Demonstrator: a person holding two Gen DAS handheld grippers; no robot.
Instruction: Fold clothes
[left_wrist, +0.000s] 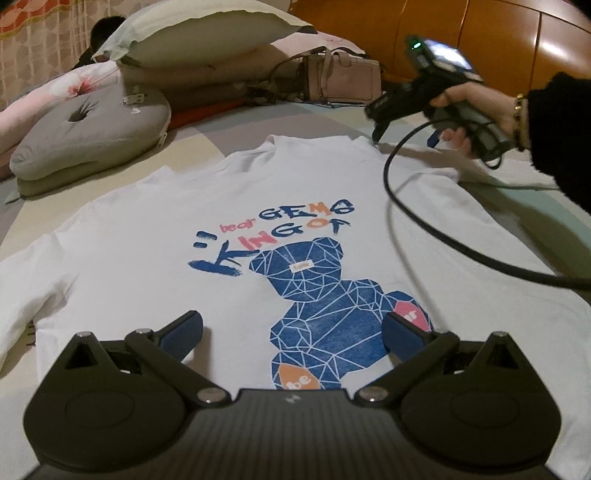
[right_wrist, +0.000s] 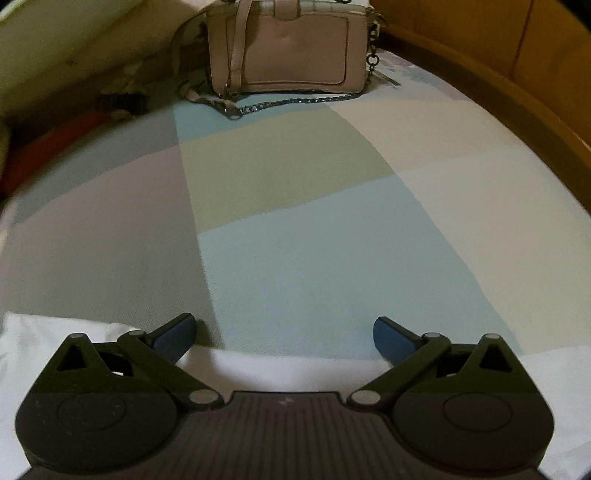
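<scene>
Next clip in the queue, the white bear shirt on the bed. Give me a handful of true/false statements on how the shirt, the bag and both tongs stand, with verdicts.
1. The white T-shirt lies spread flat with its print facing up. True.
2. The left tongs are shut on the hem. False: their jaws stand wide apart above the print, holding nothing.
3. The right tongs are open, with the shirt's edge below them. True.
4. The pink handbag sits on top of the shirt. False: it stands on the patchwork bedsheet, beyond the collar.
5. A black cable crosses the shirt's right side. True.
</scene>
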